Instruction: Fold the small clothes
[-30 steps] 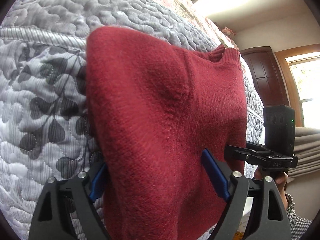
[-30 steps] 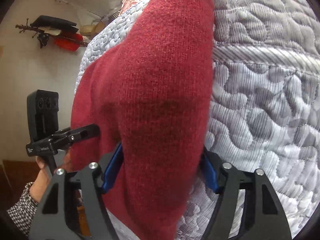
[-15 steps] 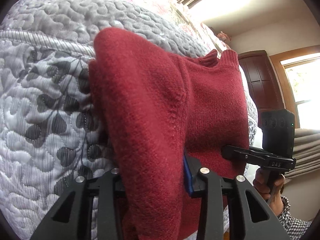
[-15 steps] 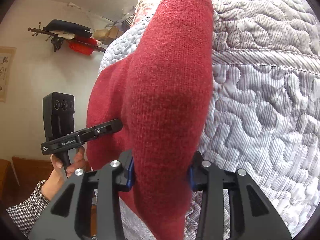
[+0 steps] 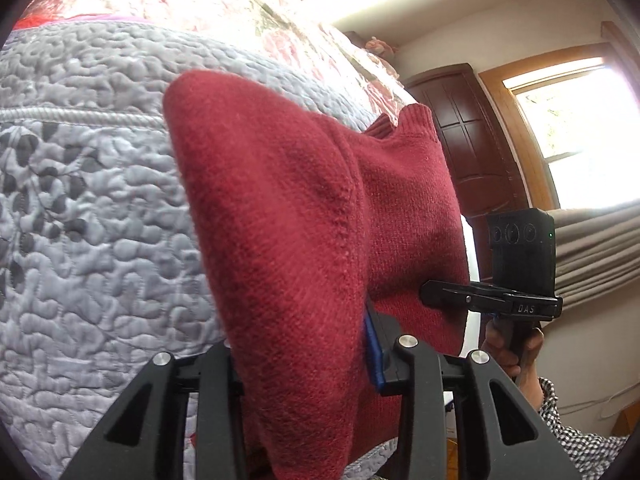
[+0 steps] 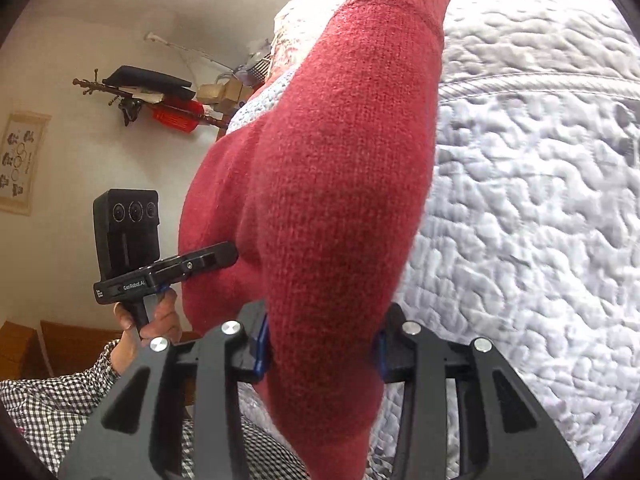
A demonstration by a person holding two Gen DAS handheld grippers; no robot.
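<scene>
Both the left tongs [image 5: 304, 360] and right tongs [image 6: 320, 344] grip the red sweater [image 5: 320, 220], its length running away over the bed quilt [image 5: 88, 220]

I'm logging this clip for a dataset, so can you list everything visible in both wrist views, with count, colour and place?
sweater: one, dark red knit, lying on the bed, gripped by both tongs
quilt: one, grey, stitched, with a leaf print, covering the bed
floral cover: one, pink and white, farther up the bed
door: one, dark wood, beside a window
wall rack: one, dark, holding black and red items
left tongs: black, blue pads, shut on the sweater
right tongs: black, blue pads, shut on the sweater
checked sleeve: black and white, on the left arm
</scene>
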